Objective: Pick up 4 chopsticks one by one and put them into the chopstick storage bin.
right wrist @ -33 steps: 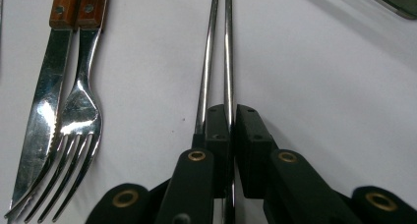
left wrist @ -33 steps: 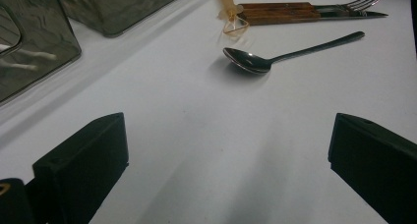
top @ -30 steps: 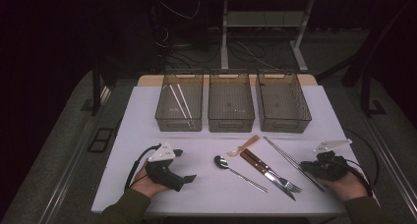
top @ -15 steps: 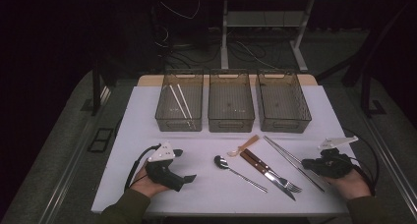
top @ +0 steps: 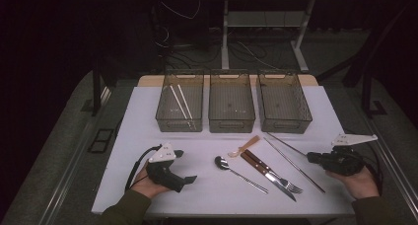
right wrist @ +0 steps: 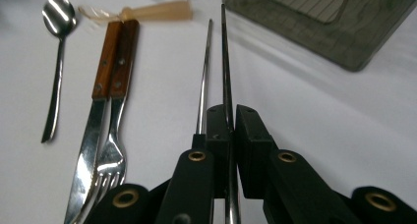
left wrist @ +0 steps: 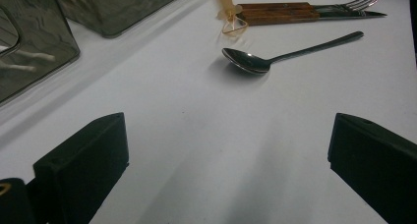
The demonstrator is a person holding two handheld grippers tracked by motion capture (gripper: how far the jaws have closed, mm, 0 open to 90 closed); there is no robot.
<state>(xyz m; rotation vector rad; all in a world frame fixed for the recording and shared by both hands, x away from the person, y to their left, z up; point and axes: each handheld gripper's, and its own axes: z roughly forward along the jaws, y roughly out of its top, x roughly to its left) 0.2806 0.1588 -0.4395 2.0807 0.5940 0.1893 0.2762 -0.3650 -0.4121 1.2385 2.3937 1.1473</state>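
The right gripper [right wrist: 228, 121] is clamped on one metal chopstick [right wrist: 225, 57] and has lifted it off the table [top: 148, 121]; its mate [right wrist: 204, 71] apparently remains down. The left gripper [left wrist: 226, 160] rests wide open. Sorting into the left bin [top: 162, 117] likely follows.

Brown-handled knife [right wrist: 101, 81], white table [top: 148, 116]

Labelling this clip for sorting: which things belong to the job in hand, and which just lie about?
In hand:
right gripper, shut on one metal chopstick
second chopstick beside it
left bin, already holding chopsticks

Lying about:
spoon
knife
fork
left gripper, open
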